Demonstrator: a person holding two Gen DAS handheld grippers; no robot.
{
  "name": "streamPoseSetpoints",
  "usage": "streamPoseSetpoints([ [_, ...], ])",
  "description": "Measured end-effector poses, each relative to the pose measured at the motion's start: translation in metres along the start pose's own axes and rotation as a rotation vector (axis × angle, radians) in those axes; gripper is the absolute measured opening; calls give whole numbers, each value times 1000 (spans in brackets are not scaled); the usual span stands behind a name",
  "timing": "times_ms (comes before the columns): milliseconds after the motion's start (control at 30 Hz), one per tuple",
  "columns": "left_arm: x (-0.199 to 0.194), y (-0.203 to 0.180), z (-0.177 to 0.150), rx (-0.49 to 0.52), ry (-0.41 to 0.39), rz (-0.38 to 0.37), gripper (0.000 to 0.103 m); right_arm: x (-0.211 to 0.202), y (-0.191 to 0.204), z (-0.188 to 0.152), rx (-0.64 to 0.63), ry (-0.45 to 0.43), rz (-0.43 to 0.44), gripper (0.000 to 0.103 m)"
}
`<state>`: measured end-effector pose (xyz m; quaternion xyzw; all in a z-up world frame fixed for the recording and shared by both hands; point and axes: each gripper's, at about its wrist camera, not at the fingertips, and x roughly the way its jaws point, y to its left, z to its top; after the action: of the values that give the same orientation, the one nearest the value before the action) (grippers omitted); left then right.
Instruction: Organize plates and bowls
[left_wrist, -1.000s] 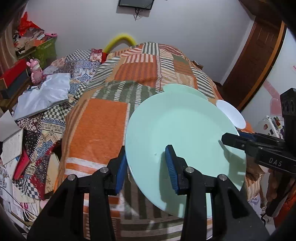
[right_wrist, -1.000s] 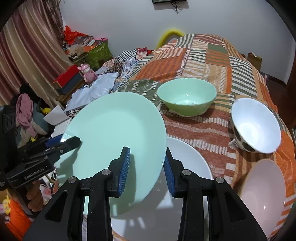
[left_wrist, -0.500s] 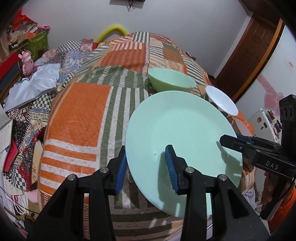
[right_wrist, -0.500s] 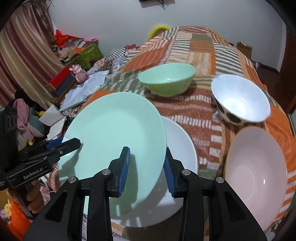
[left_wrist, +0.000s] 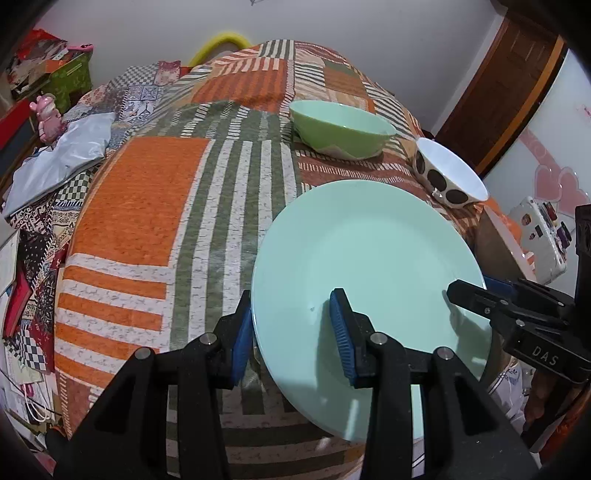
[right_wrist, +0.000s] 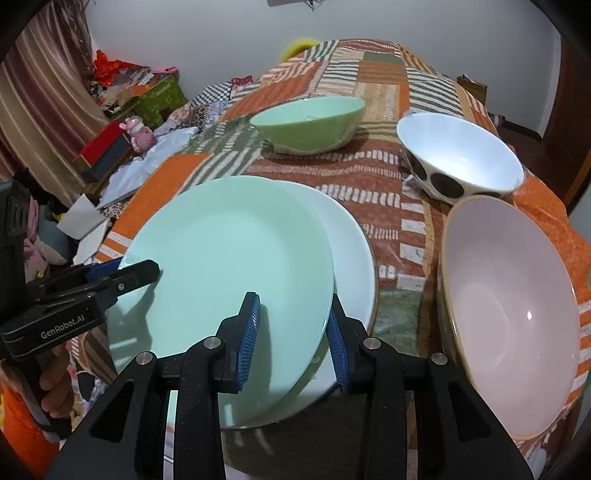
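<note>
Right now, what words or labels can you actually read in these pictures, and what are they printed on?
"DAS": on the side of the right tool, seen from the left wrist view.
"GenRobot.AI": on the side of the left tool, seen from the right wrist view.
The stickers on the white case and the print on the green box are too small to read.

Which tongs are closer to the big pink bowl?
The right tongs. They grip the mint green plate on the rim nearest the pink bowl; the left tongs hold the plate's far rim.
</note>
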<state>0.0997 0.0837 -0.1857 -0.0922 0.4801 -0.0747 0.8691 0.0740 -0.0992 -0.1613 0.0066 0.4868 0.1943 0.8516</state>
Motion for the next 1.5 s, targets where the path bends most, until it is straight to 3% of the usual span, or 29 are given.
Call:
streamPoseSetpoints([
  [533, 18, -10, 7, 28, 8, 81, 39, -6, 1, -3, -21, -37, -43, 34],
  [800, -10, -14, 7, 44, -46, 89, 39, -22, -1, -2, -23, -73, -27, 35],
  [1033, -38, -26, 11, 30, -83, 76, 39, -45, -7, 8, -17, -138, 3, 45],
  [1100, -43, -33, 14, 31, -91, 73, 45, -52, -11, 11, -16, -154, 9, 46],
  [1267, -51, -55, 20, 38, -113, 67, 55, -70, -29, 16, -11, -202, -12, 64],
  [1500, -48, -96, 32, 65, -118, 50, 67, -87, -72, 15, 38, -233, -36, 67],
])
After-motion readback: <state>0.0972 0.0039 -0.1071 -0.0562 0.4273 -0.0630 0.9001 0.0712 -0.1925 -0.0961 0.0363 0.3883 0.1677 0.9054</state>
